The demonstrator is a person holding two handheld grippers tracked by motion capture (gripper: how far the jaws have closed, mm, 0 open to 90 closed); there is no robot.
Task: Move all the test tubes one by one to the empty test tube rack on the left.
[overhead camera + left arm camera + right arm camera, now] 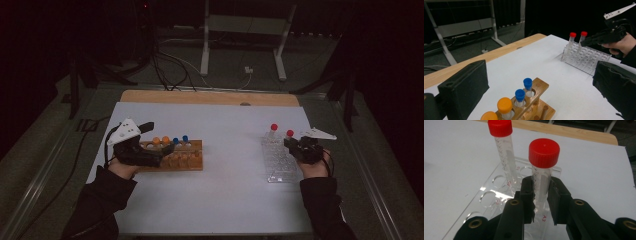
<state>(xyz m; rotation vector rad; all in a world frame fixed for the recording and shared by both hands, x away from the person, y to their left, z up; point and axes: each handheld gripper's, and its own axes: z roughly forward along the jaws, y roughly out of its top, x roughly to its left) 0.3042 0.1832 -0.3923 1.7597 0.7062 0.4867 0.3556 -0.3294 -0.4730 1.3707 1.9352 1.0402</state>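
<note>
A wooden rack point(192, 161) left of centre holds two orange-capped tubes point(504, 105) and two blue-capped tubes point(527, 83). My left gripper point(157, 137) hovers over the rack's left end, jaws wide open on either side of the tubes and touching none of them. At the right, a clear plastic rack point(276, 165) carries two red-capped tubes. My right gripper point(541, 183) is shut on the nearer red-capped tube point(544, 152), just below its cap, with the tube upright and its foot in the rack. The other red-capped tube point(500, 127) stands free behind it.
White sheet point(230, 190) covers the table, with a wooden strip point(210, 97) at the far edge. Between the two racks lies bare sheet. Beyond the table are a metal stand point(245, 30) and floor cables point(170, 70). Most holes of the clear rack hold nothing.
</note>
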